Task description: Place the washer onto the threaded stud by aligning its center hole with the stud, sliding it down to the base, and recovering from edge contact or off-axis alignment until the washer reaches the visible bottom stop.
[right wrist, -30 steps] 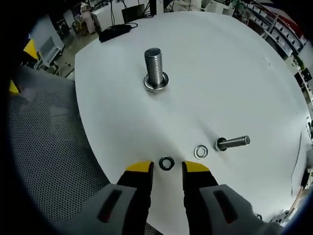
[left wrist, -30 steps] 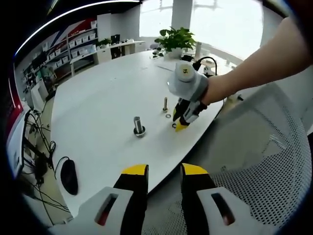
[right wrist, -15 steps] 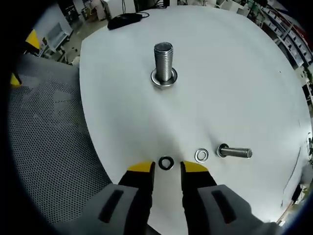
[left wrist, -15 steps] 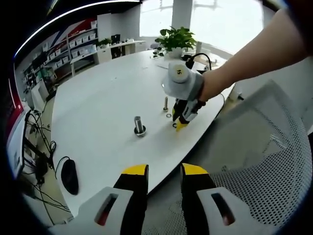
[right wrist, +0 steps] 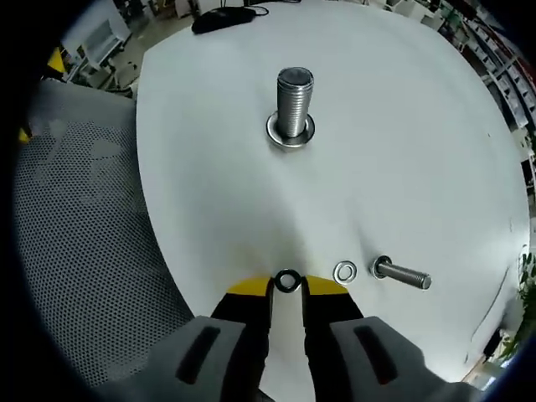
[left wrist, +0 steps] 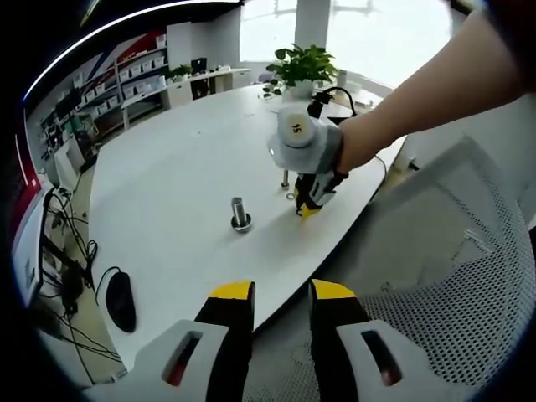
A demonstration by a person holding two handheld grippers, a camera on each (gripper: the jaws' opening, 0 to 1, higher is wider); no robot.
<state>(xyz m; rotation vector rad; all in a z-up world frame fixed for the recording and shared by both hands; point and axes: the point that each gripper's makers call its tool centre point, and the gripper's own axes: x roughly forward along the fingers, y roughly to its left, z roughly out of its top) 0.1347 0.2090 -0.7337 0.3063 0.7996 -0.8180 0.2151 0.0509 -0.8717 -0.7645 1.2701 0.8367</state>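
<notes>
Since a second earlier the right gripper (right wrist: pixel 287 289) had narrowed around the dark washer (right wrist: pixel 287 280) at lower centre — not yet clamped; the left gripper (left wrist: pixel 281 295) hung released. Squeeze evenly, lift level toward the upright stud (right wrist: pixel 293 107).

A large white table (left wrist: pixel 167 159) with a rounded edge stands in a bright office, and a grey mesh chair (left wrist: pixel 435 276) sits just beside its near edge. Beyond the table's far end, a leafy green potted plant (left wrist: pixel 300 65) stands in front of tall windows (left wrist: pixel 368 33) washed out by daylight, while white shelving (left wrist: pixel 138 71) and a desk run along the wall to the left. A black computer mouse (left wrist: pixel 119 301) and tangled cables (left wrist: pixel 67 251) lie on the floor.
</notes>
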